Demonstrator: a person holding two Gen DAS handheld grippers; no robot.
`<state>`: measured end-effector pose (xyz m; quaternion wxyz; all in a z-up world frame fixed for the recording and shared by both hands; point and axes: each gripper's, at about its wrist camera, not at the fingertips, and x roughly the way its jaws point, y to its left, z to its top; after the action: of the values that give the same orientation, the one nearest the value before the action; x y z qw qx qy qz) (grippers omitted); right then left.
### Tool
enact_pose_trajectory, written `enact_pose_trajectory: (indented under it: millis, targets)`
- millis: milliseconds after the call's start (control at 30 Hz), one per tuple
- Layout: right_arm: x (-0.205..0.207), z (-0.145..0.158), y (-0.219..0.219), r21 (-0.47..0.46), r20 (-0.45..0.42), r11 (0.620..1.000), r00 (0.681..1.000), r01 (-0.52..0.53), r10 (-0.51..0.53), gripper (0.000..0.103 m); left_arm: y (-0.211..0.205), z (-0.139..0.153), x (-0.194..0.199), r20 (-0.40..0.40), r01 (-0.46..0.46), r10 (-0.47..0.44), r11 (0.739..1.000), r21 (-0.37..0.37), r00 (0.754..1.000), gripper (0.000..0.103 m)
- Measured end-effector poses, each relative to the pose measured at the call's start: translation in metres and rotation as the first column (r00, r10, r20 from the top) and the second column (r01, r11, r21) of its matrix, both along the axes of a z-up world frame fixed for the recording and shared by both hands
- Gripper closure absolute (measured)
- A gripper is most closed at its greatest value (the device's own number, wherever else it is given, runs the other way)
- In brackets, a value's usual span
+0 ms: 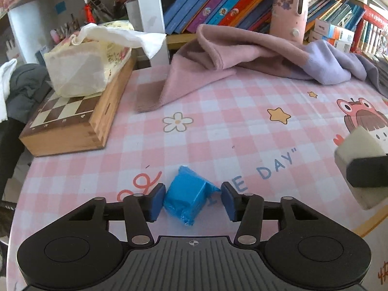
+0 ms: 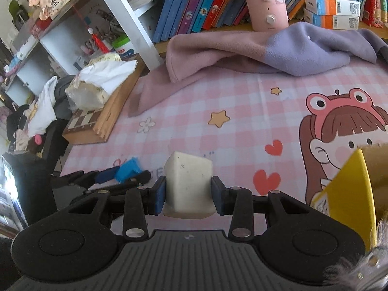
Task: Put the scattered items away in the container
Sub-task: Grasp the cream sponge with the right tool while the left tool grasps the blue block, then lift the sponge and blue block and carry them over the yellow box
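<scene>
A blue wrapped block (image 1: 188,197) lies on the pink checked tablecloth (image 1: 218,126) between the fingers of my left gripper (image 1: 191,202). The jaws are open; the left pad is next to the block and the right pad stands apart from it. My right gripper (image 2: 188,195) is shut on a white foam block (image 2: 188,181), which also shows at the right edge of the left wrist view (image 1: 359,160). A yellow cardboard container (image 2: 349,194) stands open at the right of the right wrist view. The blue block (image 2: 128,168) and my left gripper (image 2: 114,173) show there too.
A wooden chessboard box (image 1: 72,123) with a tissue pack (image 1: 80,68) on it sits at the left table edge. A pink and lilac cloth (image 1: 242,55) lies along the back. Behind it stand a bookshelf with books (image 1: 218,2) and a pink device (image 1: 288,7).
</scene>
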<state>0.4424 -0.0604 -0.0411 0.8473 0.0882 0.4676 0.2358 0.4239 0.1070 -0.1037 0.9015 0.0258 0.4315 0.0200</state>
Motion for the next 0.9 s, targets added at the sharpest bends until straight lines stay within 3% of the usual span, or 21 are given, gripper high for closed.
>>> enact_pose_trajectory:
  millis: [333,600,900]
  targets:
    - [-0.028,0.008,-0.014,-0.002,0.012,0.999,0.999,-0.034,0.034,0.068,-0.006,0.043,-0.055,0.078,0.031,-0.026,0.997,-0.071,0.997,0.069]
    - [-0.066,0.022,-0.023,-0.013,0.039,0.995,0.994,-0.103,0.104,0.069,-0.002,0.075,-0.112,0.089,0.000,0.019,0.979,-0.202,0.996,0.070]
    - [-0.112,0.046,-0.046,-0.031,0.100,0.991,0.987,-0.127,0.129,0.070,-0.021,0.109,-0.165,0.151,0.087,-0.046,0.957,-0.277,0.987,0.071]
